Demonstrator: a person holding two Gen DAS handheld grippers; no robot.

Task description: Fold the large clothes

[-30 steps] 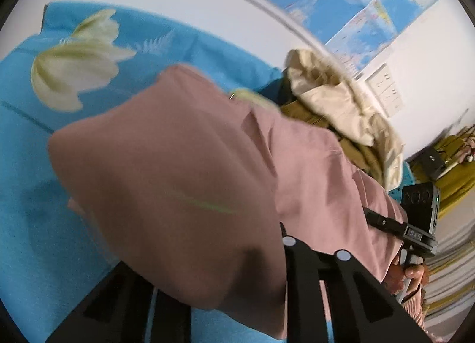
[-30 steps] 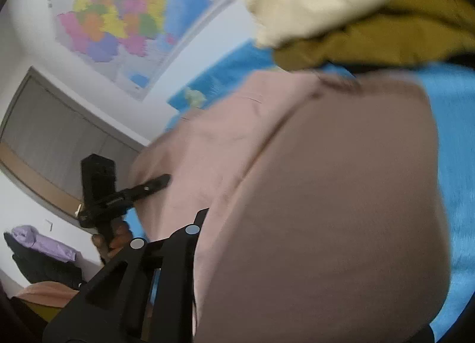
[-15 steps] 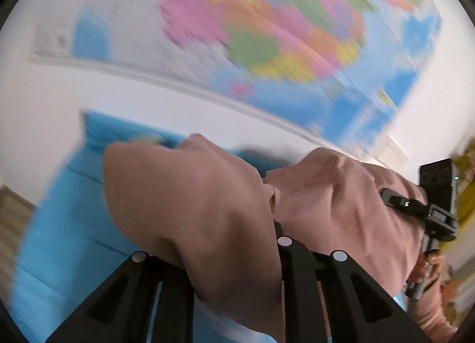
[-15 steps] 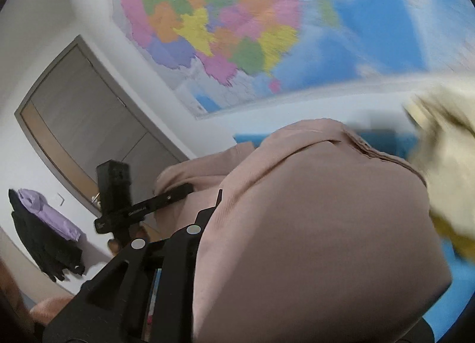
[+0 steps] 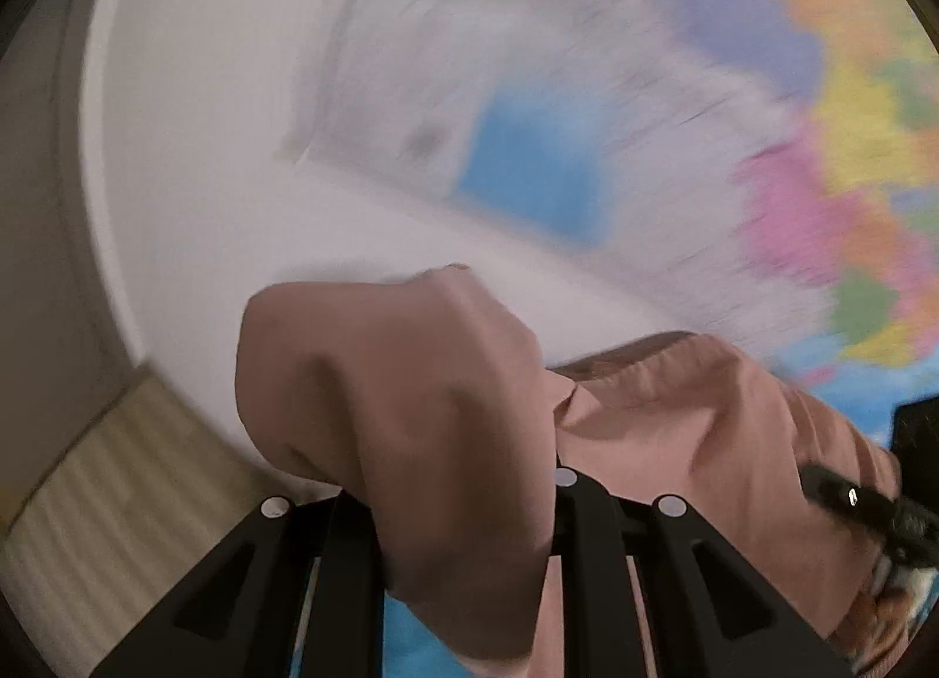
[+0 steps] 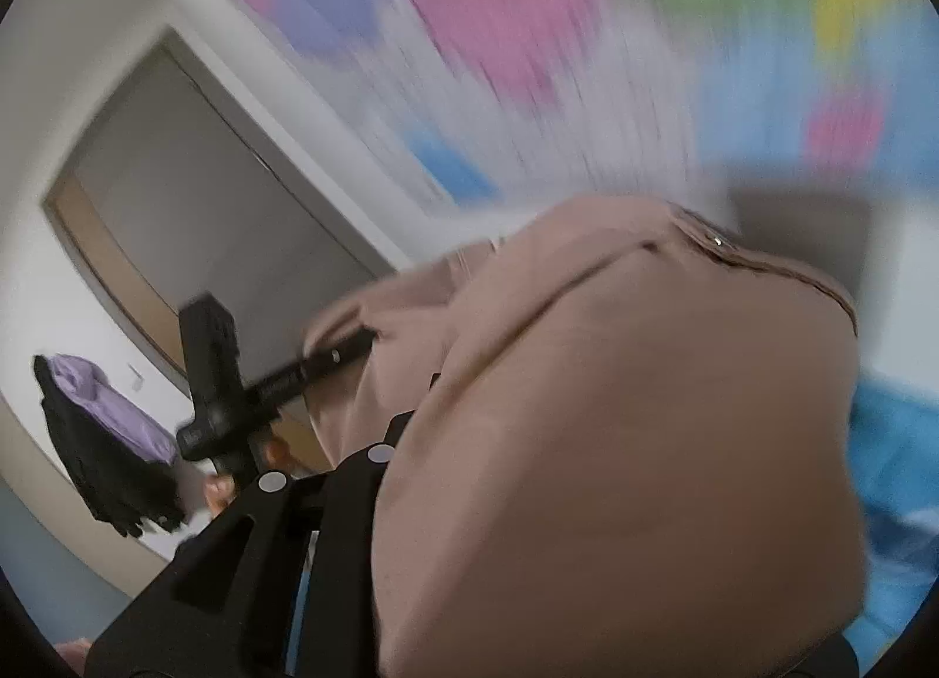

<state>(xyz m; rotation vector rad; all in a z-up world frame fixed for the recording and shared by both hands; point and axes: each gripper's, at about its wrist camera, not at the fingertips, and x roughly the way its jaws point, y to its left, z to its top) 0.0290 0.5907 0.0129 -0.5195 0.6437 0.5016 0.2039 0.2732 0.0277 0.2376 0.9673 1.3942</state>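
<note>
A large dusty-pink garment (image 5: 422, 420) hangs from both grippers, held up in the air. My left gripper (image 5: 463, 502) is shut on one bunched edge of it; the cloth drapes over the fingers and hides the tips. My right gripper (image 6: 411, 443) is shut on the other edge, where the pink garment (image 6: 616, 443) fills most of the right wrist view. The right gripper shows at the far right of the left wrist view (image 5: 857, 502). The left gripper shows in the right wrist view (image 6: 328, 361), clamped on the cloth.
A colourful wall map (image 5: 821, 149) hangs on the white wall ahead. The blue bed sheet (image 6: 892, 455) lies below. A grey door (image 6: 193, 220) and dark and purple clothes on a hook (image 6: 100, 431) are to the left. Wooden floor (image 5: 117, 502) shows at lower left.
Both grippers have lifted the pink garment up off the bed. The views have swung from the blue sheet and the pile of clothes to the wall map.
</note>
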